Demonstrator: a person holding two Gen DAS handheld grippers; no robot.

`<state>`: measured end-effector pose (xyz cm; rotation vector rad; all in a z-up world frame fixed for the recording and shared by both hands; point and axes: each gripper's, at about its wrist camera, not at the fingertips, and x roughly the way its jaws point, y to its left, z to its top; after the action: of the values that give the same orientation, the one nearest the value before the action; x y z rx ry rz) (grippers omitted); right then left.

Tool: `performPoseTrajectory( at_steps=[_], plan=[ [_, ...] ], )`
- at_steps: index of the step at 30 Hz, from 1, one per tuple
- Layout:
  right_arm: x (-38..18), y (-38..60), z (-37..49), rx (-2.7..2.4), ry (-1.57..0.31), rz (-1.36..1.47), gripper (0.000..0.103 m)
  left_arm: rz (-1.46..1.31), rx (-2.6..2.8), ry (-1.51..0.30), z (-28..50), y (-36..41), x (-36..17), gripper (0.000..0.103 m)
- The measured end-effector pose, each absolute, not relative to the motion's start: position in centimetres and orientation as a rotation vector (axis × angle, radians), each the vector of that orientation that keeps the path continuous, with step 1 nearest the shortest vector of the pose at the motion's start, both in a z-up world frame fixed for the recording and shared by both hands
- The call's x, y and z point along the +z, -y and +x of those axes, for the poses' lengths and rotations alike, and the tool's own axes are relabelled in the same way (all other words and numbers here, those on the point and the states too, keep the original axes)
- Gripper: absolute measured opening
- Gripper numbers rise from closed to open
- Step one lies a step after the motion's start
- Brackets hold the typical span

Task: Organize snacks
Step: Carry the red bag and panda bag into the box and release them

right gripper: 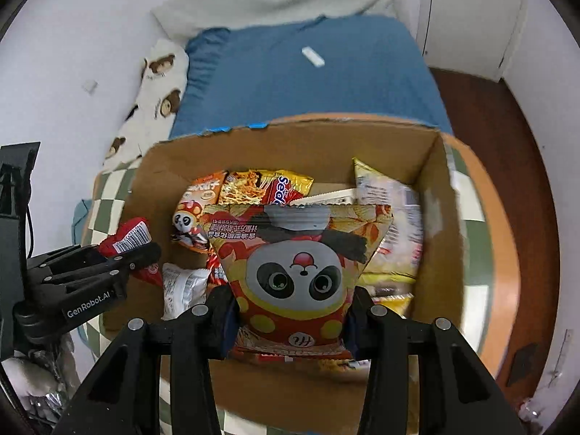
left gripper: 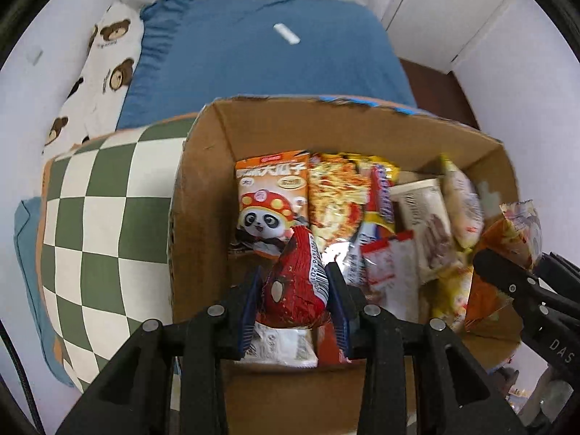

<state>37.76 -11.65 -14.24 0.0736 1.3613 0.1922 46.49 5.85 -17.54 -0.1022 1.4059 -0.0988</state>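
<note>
A cardboard box (left gripper: 203,166) (right gripper: 431,195) holds several snack packets, among them an orange panda packet (left gripper: 270,195) standing at its far side. My left gripper (left gripper: 295,286) is shut on a small red snack packet (left gripper: 293,282) and holds it over the box's near left part; it also shows in the right wrist view (right gripper: 127,239). My right gripper (right gripper: 290,311) is shut on a large panda chips bag (right gripper: 301,268), held upright over the box's near side; the bag shows at the right edge of the left wrist view (left gripper: 514,232).
The box stands on a green-and-white checkered cloth (left gripper: 98,217) on a round table (right gripper: 496,217). Behind it is a bed with a blue sheet (left gripper: 253,58), a bear-print pillow (left gripper: 105,72) and a small white object (left gripper: 286,33). White walls and brown floor (right gripper: 507,116) lie to the right.
</note>
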Motion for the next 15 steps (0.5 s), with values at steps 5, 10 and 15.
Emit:
performPoseTrajectory(
  at_steps=[5,10,15],
  plan=[
    [-17.5,11.3,40.4,0.187,-1.456,0.107,0.067,-0.124,-0.071,-1.478,47.3,-6.2,-20.0,0.036],
    [-18.5,11.1,41.0,0.144,-1.476,0.059,0.095,-0.1,-0.056,-1.494,48.0,-5.9,-20.8,0.093],
    [-18.0,11.7,40.6,0.132,-1.47,0.044,0.096,-0.08,-0.058,-1.477,47.9,-5.5,-20.2,0.095]
  ],
)
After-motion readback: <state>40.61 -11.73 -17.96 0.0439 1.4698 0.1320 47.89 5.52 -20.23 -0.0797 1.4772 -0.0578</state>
